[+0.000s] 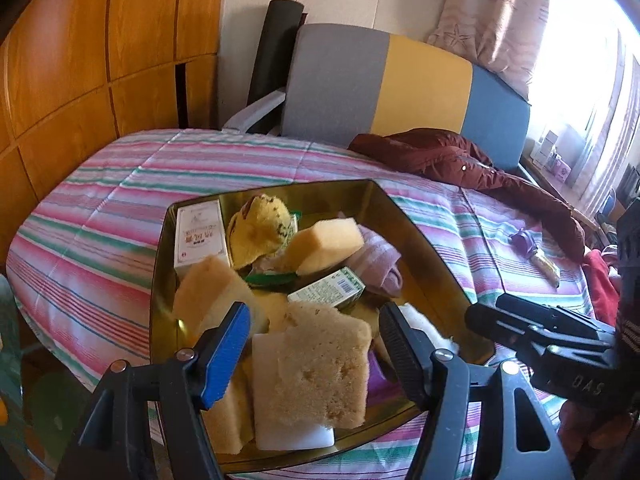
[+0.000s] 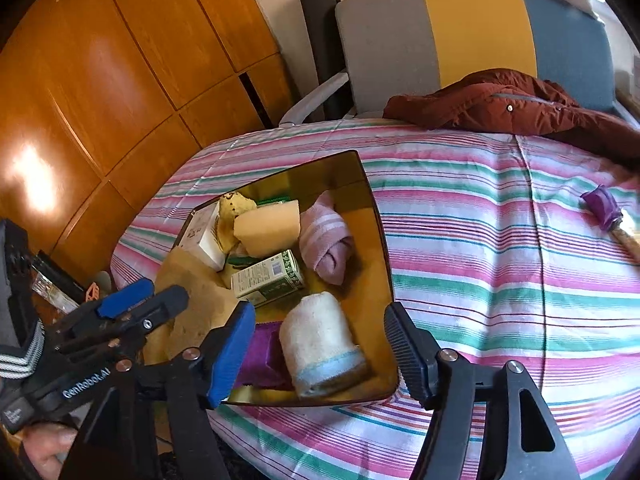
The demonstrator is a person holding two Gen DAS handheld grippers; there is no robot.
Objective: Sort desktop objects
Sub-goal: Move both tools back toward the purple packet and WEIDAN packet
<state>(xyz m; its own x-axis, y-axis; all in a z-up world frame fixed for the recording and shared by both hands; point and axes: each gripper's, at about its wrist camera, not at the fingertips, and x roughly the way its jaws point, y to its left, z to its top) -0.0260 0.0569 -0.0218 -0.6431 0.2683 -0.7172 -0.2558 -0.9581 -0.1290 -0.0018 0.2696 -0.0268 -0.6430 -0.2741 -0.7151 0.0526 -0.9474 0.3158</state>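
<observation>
A gold metal tray (image 1: 160,264) (image 2: 385,248) sits on a striped cover and holds several items. Among them are a porous tan sponge (image 1: 320,364), a green carton (image 1: 328,290) (image 2: 268,278), a white box (image 1: 200,236), a yellow sponge block (image 2: 268,228), a rolled pink towel (image 2: 326,246), a rolled white towel (image 2: 320,344) and a purple cloth (image 2: 260,354). My left gripper (image 1: 316,340) hangs open above the tan sponge, pads clear of it. My right gripper (image 2: 320,340) is open over the white towel without touching it.
A purple-wrapped object (image 2: 604,208) (image 1: 526,240) lies alone on the striped cover (image 2: 480,240) to the right. A maroon jacket (image 1: 460,160) lies at the far edge before a grey, yellow and blue chair (image 1: 380,84). Wooden cabinet doors (image 1: 80,60) stand on the left.
</observation>
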